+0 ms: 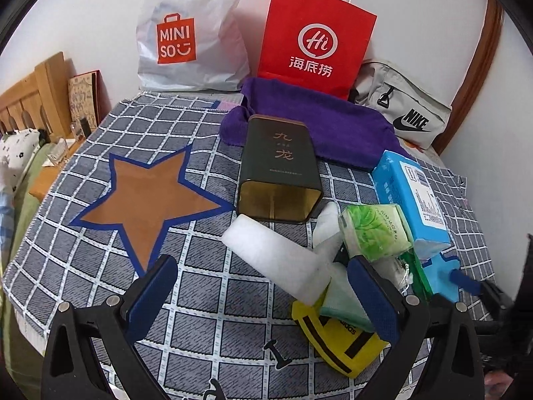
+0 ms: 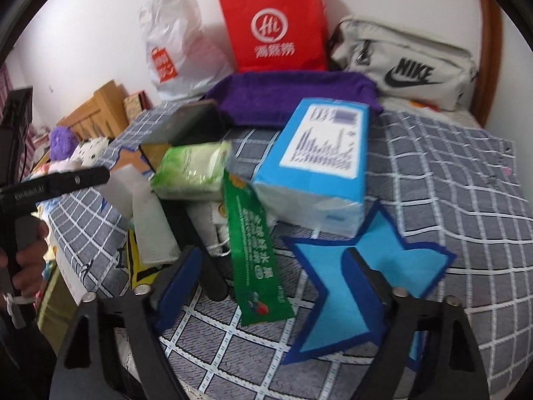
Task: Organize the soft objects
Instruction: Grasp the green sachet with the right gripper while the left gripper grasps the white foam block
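Looking down over the checked cloth [image 1: 100, 253], we are holding both grippers above a heap of soft things near its front right part. Our left gripper [image 1: 263, 286] is hanging with its blue pads spread wide and nothing between them but cloth and the end of a white foam block [image 1: 276, 260]; the right pad is sitting just beside the foam, over a yellow pack [image 1: 336, 343] and a pale green cloth [image 1: 343, 303]. Our right gripper [image 2: 271, 283] is also released, its jaws standing apart over a green strip pack [image 2: 255, 250], with no pad pressing on it. One pad is lying over a blue star [image 2: 336, 300] at the cloth's front right.

In the heap, a green tissue pack [image 1: 376, 230] is leaning against a blue tissue pack [image 1: 413, 196], and both are lying toward the right edge. A dark tin [image 1: 279, 166] is lying on its side at the middle, open mouth facing us, touching the foam. A brown star [image 1: 150, 196] is lying flat on the left half. A purple towel [image 1: 319, 123] is bunched along the back edge, and behind it a white bag [image 1: 190, 33], a red bag [image 1: 316, 40] and a grey pouch [image 1: 406, 113] are standing against the wall. In the right wrist view a hand [image 2: 30, 253] is gripping the left tool's handle beyond the left edge.
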`<state>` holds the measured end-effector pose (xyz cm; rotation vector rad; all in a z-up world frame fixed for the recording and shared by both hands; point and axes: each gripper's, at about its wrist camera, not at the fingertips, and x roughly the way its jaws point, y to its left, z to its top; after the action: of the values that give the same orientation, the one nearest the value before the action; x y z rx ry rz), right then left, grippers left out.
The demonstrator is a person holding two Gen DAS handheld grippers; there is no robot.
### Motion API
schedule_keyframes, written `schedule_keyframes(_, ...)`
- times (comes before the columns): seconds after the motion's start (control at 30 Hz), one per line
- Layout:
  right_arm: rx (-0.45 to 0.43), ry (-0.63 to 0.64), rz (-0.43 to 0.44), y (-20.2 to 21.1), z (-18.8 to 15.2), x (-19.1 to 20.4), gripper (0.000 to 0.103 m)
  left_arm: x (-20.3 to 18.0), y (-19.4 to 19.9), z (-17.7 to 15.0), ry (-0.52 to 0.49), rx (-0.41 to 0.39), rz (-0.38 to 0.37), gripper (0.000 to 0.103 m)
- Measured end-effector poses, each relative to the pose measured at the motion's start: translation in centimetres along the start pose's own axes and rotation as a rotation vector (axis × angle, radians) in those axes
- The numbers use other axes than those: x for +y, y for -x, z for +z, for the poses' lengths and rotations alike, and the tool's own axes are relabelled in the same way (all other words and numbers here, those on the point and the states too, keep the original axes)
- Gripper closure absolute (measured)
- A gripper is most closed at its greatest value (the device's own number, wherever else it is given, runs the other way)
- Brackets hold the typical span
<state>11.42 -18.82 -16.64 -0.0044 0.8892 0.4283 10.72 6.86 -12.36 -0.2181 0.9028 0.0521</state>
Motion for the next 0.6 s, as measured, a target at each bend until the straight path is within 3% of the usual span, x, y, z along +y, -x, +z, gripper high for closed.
schedule_keyframes(0.27, 0.064, 0.032, 0.001, -3.4, -0.2, 0.3, 0.053, -0.5, -1.5, 0.1, 0.004, 0.027, -0.037, 0.001)
schedule_keyframes(0.33, 0.049, 0.052, -0.022, -3.6, -0.3, 0.5, 0.062, -0.4, -2.4, 0.1, 0.012, 0.057, -0.028, 0.001)
schedule_keyframes(0.4, 0.043, 0.048, -0.004, -3.3, -0.2, 0.3, 0.082, -0.1, -3.0, 0.1, 0.039, 0.069, -0.051, 0.001)
schedule_keyframes(0.47, 0.040, 0.038, 0.009, -3.1, -0.2, -0.2, 0.088, 0.4, -3.3, 0.3, 0.065, 0.063, -0.087, 0.001)
schedule_keyframes(0.5, 0.038, 0.035, 0.006, -3.1, -0.2, -0.4, 0.088, 0.7, -3.4, 0.4, 0.079, 0.059, -0.098, 0.005)
schedule_keyframes(0.6, 0.032, 0.028, 0.008, -2.8, -0.3, -1.0, 0.089, 1.0, -4.0, 0.6, 0.091, 0.081, -0.114, 0.036)
